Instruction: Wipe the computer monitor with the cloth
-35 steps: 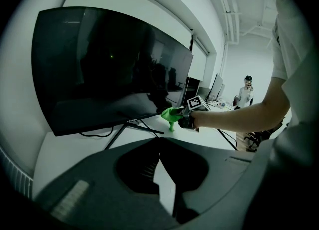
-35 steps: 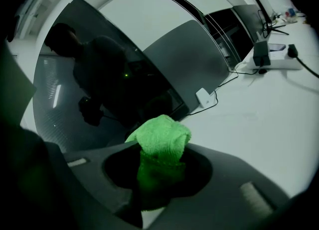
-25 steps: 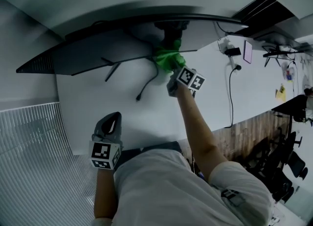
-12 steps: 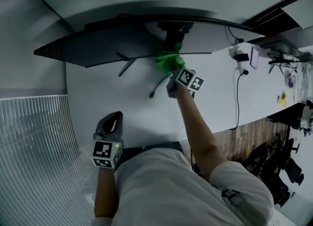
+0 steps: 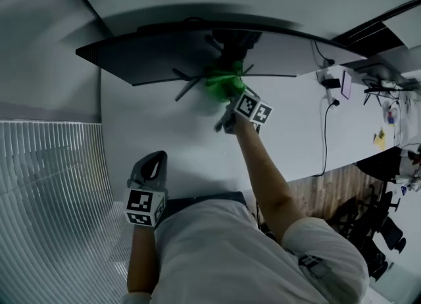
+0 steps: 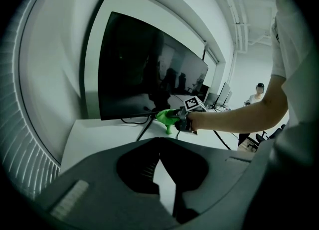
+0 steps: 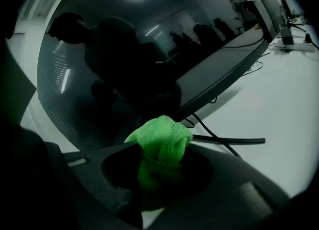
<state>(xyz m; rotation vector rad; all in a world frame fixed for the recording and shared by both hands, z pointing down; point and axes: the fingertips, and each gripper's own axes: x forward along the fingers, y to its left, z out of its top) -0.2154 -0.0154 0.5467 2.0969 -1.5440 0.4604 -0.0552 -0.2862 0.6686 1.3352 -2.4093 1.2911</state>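
1. At the far left of the head view, the left gripper hangs low over the near edge of the white desk. Its cube shows black-and-white square markers.
2. In the left gripper view, its jaws meet at the tips with nothing between them.
3. Across the back of the desk stands the wide, dark monitor, tilted in the frame. Its thin stand legs spread out beneath it. No lettering on it can be read.
4. The green cloth sits bunched at the screen's lower edge, beside the stand. Whether it touches the glass cannot be told.
5. The right gripper is clamped on the cloth, arm outstretched.
6. Further right, a black cable trails over the desk.
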